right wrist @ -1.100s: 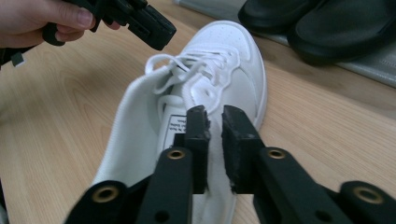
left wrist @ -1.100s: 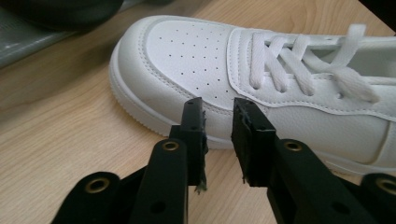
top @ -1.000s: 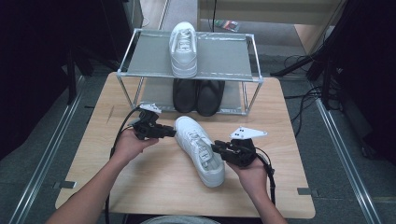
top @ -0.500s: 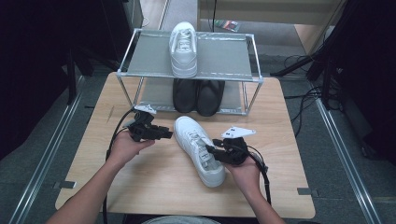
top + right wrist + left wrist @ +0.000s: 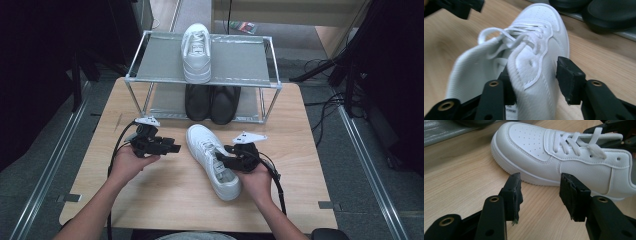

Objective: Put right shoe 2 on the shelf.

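A white lace-up sneaker point(image 5: 212, 160) lies on the wooden table point(image 5: 150, 200), toe toward the rack. My left gripper point(image 5: 174, 148) is just left of the toe. In the left gripper view its jaws point(image 5: 540, 187) have just been opening and stand open with only table between them, the sneaker point(image 5: 564, 157) a little beyond. My right gripper point(image 5: 221, 159) is at the sneaker's collar. Its jaws point(image 5: 535, 68) have also been opening and straddle the side wall of the sneaker point(image 5: 534, 50), one jaw inside and the outer pad point(image 5: 569, 75) slightly off the leather.
A metal shoe rack point(image 5: 260, 85) stands at the table's far side with a matching white sneaker point(image 5: 196, 52) on its top shelf and a pair of black shoes point(image 5: 212, 102) on the lower one. Cables trail from both grippers toward the near edge.
Both pairs of jaws stand wider than before. The left gripper has drawn back leftward from the sneaker's toe. The right gripper has shifted slightly lower at the collar; the sneaker has stayed put.
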Demonstrator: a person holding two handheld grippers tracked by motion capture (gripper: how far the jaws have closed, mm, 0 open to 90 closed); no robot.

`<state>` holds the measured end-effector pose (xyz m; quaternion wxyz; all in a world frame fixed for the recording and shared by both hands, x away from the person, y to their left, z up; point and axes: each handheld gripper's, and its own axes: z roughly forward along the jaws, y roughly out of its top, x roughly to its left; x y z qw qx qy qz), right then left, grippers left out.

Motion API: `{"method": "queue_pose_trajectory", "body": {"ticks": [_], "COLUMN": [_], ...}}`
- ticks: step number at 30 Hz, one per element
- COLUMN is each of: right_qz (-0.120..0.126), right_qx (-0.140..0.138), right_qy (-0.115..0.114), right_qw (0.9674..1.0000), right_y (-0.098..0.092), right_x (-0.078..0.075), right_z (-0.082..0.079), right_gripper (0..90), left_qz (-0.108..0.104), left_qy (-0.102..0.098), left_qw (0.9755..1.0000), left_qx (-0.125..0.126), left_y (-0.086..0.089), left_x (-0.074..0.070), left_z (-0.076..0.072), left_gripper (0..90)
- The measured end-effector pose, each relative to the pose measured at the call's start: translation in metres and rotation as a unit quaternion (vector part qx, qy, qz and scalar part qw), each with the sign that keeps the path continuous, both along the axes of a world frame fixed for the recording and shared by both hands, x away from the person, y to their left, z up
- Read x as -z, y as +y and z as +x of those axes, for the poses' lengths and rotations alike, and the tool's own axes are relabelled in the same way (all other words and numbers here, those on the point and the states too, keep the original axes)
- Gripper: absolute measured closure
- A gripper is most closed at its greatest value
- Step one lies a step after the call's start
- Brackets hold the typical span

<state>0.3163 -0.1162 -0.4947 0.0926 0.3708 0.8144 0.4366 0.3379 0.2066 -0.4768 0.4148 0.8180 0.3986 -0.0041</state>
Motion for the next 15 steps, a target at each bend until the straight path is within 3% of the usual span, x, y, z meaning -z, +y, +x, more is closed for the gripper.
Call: {"method": "queue_pose_trajectory", "body": {"ticks": [4,11,15], "right_qz": [0.002,0.003,0.011], "right_qx": [0.009,0.025,0.027], "right_qy": [-0.003,-0.016,-0.011], "right_qw": [1.0000,0.9996,0.9995], "right_y": [0.002,0.001,-0.001], "right_x": [0.004,0.003,0.002], "right_z": [0.003,0.002,0.004], "right_gripper": [59.8,78.9,82.3], "left_qz": [0.005,0.003,-0.001], "left_qy": [-0.004,-0.005,-0.009], "left_qw": [1.0000,0.9999,0.9997], "left_qx": [-0.003,-0.013,-0.021], "left_y": [0.001,0.010,0.014], "left_x": [0.000,0.000,0.000], "left_z": [-0.003,-0.005,-0.005], "left_gripper": [50.9,49.1,48.3]}}
